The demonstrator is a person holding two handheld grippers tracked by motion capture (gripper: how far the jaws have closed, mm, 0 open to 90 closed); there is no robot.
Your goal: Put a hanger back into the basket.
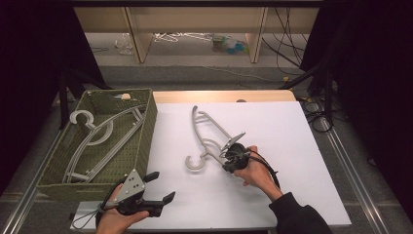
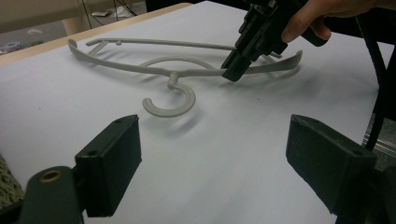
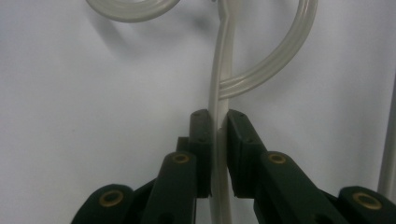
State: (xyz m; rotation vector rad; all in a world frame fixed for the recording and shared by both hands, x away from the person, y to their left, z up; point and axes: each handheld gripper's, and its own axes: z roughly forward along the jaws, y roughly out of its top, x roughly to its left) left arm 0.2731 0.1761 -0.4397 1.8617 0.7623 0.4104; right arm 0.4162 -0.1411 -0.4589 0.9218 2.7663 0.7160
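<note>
Grey plastic hanger [image 1: 210, 139] is lying flat on the white counter [image 1: 292, 146], near the middle, hook end pointing toward the person. Right gripper [image 1: 233, 155] is clamping the hanger's arm just beside the hook; the right gripper view is showing this best, with the thin bar [image 3: 219, 140] sitting pinched between the two black pads and the hook curl [image 3: 128, 9] lying just past them. High view is giving only the hand wrapped over the gripper at that spot. Left gripper view is looking across the counter at the hanger [image 2: 177, 72] side-on, with the right gripper [image 2: 233, 70] coming down onto its arm from above. Left gripper [image 1: 158, 187] is hovering near the counter's front edge, well apart from the hanger, jaws spread wide with nothing between them. Green woven basket [image 1: 146, 131] is sitting at the counter's left, holding more hangers [image 1: 95, 134], seen from the high view.
</note>
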